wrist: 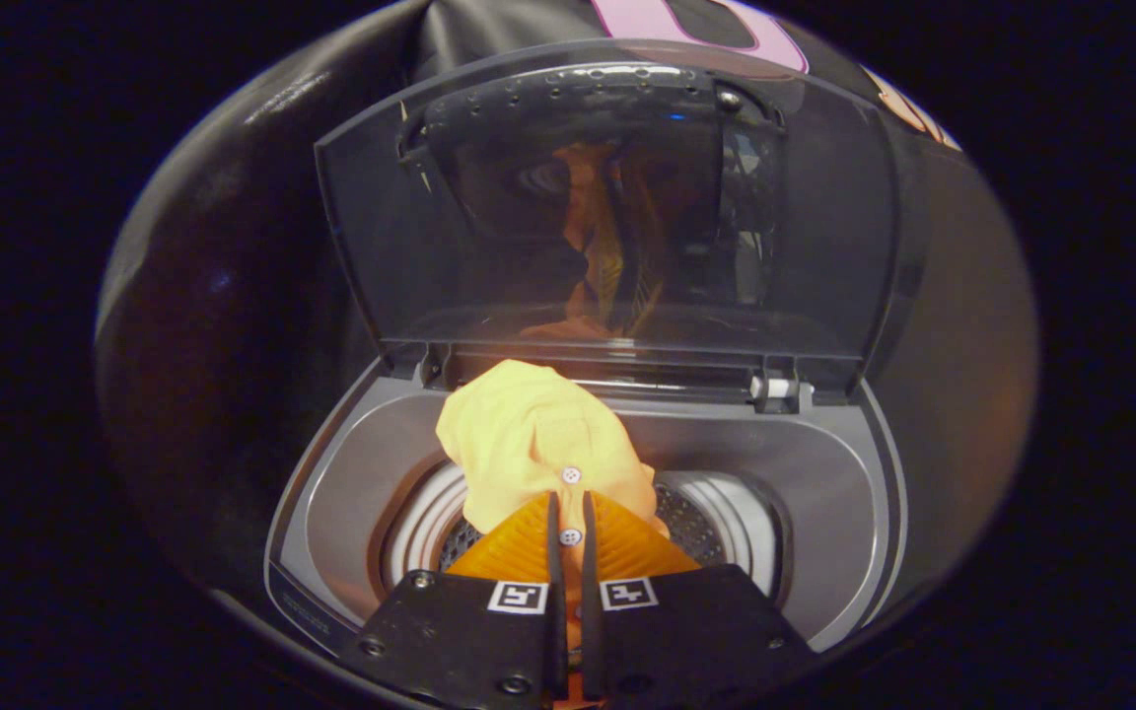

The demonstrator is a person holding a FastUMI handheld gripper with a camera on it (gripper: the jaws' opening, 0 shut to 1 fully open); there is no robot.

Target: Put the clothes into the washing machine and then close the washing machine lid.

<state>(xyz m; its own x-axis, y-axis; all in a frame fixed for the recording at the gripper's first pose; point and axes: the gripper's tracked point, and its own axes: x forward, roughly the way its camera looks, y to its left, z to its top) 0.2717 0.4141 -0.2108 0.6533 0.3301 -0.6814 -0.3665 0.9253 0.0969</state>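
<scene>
- The washing machine [331,513] sits below the gripper, its grey top deck curving round a circular opening; the left part of the deck is bare and smooth.
- Inside the opening, the drum [716,523] shows white ribbed walls and a perforated metal surface, seen either side of the fingers.
- A yellow garment [529,434], a shirt with small white buttons along its placket, hangs bunched just ahead of the fingers, over the mouth of the drum and against the rear edge of the deck.
- The gripper [568,523] points down toward the drum; its two fingers stand nearly together with only a narrow slit between them, and the buttoned strip of the garment runs into that slit, so both fingers pinch the cloth.
- The lid [824,247], a dark translucent panel, stands raised upright behind the opening, hinged at the back of the machine; its glossy face mirrors the garment.
- A small white hinge piece [775,388] sits at the lid's lower right corner.
</scene>
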